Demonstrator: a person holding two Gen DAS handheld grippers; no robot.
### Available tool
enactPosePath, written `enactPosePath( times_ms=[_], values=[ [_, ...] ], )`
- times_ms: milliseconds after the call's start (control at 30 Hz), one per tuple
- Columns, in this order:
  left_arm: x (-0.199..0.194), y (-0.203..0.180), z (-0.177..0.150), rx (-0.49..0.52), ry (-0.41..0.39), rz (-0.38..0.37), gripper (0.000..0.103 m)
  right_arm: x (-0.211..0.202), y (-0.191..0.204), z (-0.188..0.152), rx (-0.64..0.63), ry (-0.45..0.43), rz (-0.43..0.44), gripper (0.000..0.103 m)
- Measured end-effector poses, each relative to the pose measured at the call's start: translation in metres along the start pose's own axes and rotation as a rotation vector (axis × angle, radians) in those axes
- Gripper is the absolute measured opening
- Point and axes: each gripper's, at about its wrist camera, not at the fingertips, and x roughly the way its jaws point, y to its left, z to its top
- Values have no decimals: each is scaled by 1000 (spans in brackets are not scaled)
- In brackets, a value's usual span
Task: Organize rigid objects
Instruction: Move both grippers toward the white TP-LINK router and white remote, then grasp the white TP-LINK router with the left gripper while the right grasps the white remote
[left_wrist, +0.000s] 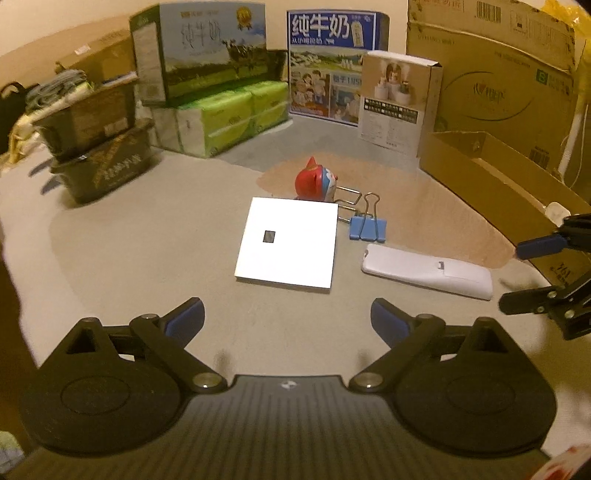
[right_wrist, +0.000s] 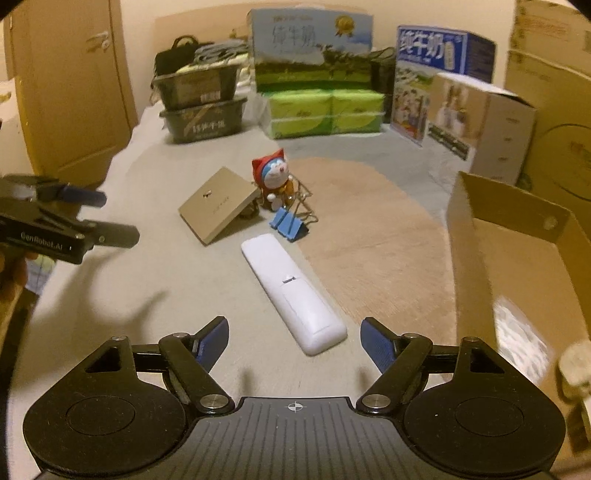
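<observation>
With both the right gripper (right_wrist: 294, 341) and the left gripper (left_wrist: 287, 319) spread and empty, the white remote (right_wrist: 293, 298) beside the blue binder clip (right_wrist: 288, 224) looks light, stiff, slippery; grip across its narrow middle.

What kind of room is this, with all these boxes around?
Probably a spare room or storeroom at home: milk cartons and cardboard boxes stacked along the wall, a wooden door, and small household items on a cloth-covered surface.

Black gripper (left_wrist: 287, 317) linkages, blue pads (left_wrist: 384, 319), silver screws, ribbed grey body.
</observation>
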Motion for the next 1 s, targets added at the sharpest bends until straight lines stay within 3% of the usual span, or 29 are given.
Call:
enactPosePath(
  times_ms=[533,733,800,1000],
  values=[
    [56,11,20,52,-1,-39,101,77,-12,21,-112,95,66,77],
    [70,11,27,70,-5,-29,101,82,-11,26,-124,85,87,57],
    [77,10,29,80,-3,-33,101,79,-9,25,-129,79,94,43],
    [95,4,32,91,17,-48,101,70,-4,18,-89,56,72,39]
  ],
)
